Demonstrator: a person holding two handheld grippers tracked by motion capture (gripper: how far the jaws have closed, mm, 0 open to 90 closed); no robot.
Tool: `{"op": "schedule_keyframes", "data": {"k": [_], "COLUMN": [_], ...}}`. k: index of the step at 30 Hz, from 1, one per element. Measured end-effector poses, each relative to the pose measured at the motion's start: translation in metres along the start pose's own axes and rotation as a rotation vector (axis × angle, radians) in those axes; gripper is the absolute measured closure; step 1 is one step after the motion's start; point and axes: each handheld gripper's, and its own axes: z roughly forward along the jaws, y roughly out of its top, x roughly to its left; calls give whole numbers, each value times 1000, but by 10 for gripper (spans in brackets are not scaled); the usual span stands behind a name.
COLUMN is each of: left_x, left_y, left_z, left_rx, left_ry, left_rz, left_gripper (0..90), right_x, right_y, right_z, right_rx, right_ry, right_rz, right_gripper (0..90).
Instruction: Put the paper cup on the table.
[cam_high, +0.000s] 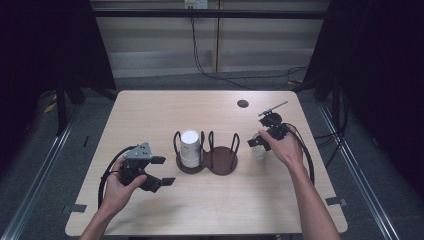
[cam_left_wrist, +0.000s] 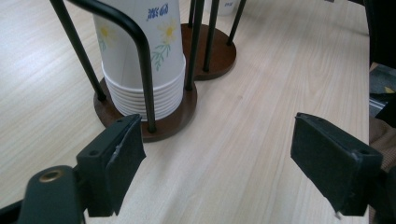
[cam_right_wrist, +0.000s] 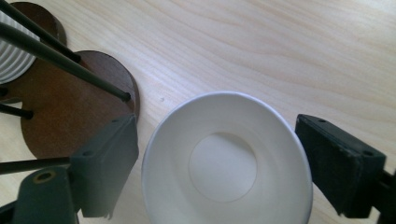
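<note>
Right gripper fingers are spread around upright paper cup, untouched; left gripper fingers are spread, empty, near cup holder.

You see 1 white paper cup standing upright, mouth open, at the frame's lower centre on the wooden table.

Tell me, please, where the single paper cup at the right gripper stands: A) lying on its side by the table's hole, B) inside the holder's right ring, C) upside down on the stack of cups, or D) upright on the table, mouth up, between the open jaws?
D: the single paper cup stands mouth up on the table between the jaws of the right gripper, which stand clear of its rim, beside the cup holder.
</note>
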Motion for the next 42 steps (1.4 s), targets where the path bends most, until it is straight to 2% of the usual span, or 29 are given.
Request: {"op": "schedule_keyframes", "data": {"k": [2,5,6,9,12,13,16,19,21,23,24,26,29,32,36,42], "left_x": [0,-2,-3,-4,-3,-4,-7,-10,-11,-11,-11,-11,-11,-13,-14,-14], "left_y": [0,-3,-5,-9,-11,-11,-12,-11,-11,-11,-12,-13,-14,-14,-14,-17], "left_z": [0,-1,-1,-4,-4,-4,-3,-5,-5,-4,-4,-3,-2,-2,-1,0], "left_rx": [-1,11,9,4,2,-8,-10,-27,-25,-15,-16,-19,-17,-22,-55,-52], "left_ry": [1,22,38,48,59,61,30,9,17,10,10,8,17,14,17,21], "left_rz": [0,-3,-4,-19,-30,-46,-62,-67,-58,-53,-56,-59,-61,-67,-79,-80], "left_gripper": [175,176,176,183,183,183,183,183,183,183,183,183,183,184,195,195], "right_x": [1,0,0,0,1,2,3,4,7,11,13,13,16,18,22,29], "right_y": [0,-1,-1,-3,-4,-4,-6,-10,-14,-20,-22,-28,-37,-45,-57,-77], "right_z": [-2,-4,-6,-10,-15,-17,-23,-28,-30,-32,-33,-36,-40,-44,-49,-55], "right_rx": [-30,-75,-83,-125,-176,-181,-212,-260,-292,-336,-342,-366,-386,-423,-449,-479], "right_ry": [-8,-12,-28,-38,-12,-4,-6,22,1,-57,-68,-36,-48,-31,-15,26], "right_rz": [-3,39,38,38,56,60,53,74,59,63,65,70,64,74,70,71], "right_gripper": [140,141,140,140,140,141,141,141,142,142,142,142,142,142,142,155]}}
